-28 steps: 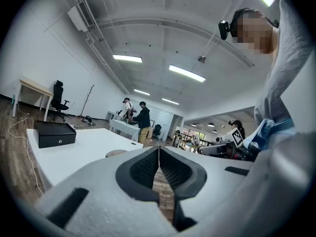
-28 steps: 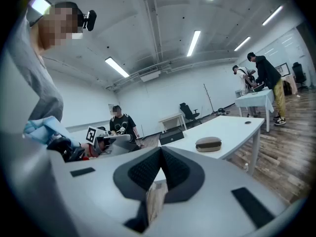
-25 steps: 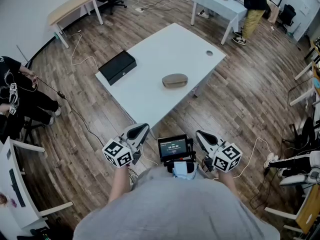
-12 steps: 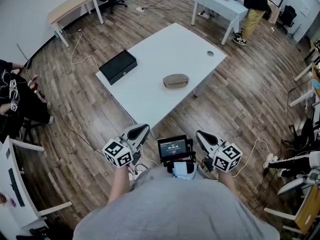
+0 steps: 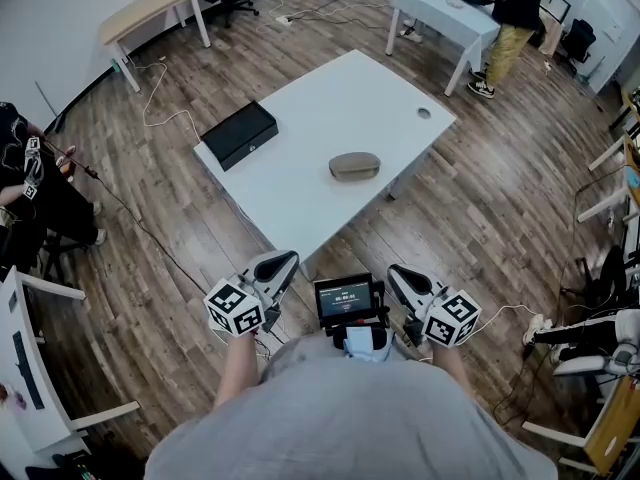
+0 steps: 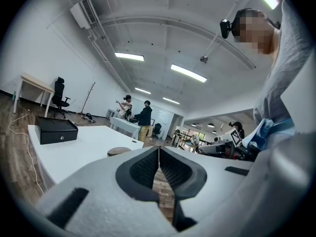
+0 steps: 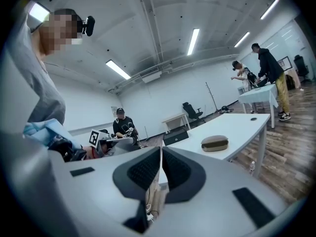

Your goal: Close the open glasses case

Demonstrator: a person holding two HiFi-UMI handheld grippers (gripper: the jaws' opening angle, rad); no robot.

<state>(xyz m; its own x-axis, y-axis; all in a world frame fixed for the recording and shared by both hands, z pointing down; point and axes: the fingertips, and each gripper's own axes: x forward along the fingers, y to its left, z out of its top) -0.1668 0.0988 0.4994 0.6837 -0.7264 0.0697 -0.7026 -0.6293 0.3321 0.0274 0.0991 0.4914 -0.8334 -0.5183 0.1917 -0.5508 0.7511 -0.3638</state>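
Note:
A brown oval glasses case (image 5: 354, 166) lies on the white table (image 5: 330, 98), right of the middle. In the right gripper view the glasses case (image 7: 215, 143) shows a dark seam between lid and base; I cannot tell how far it gapes. The left gripper view shows only the top of the glasses case (image 6: 119, 152) over the jaw. My left gripper (image 5: 285, 258) and right gripper (image 5: 393, 270) are held close to my body, well short of the table's near corner. The pads of the left gripper (image 6: 159, 154) and the right gripper (image 7: 161, 154) touch, with nothing between them.
A black box (image 5: 239, 134) sits on the table's left part. A small screen (image 5: 345, 298) hangs at my chest between the grippers. A seated person (image 5: 30, 188) is at the left, a bench (image 5: 150, 13) and another table (image 5: 440, 8) with a standing person (image 5: 515, 3) beyond. Cables (image 5: 160, 118) cross the wood floor.
Both grippers stay shut in nearly the same place. The table has slid slightly lower in the head view. The seated person at the left has shifted.

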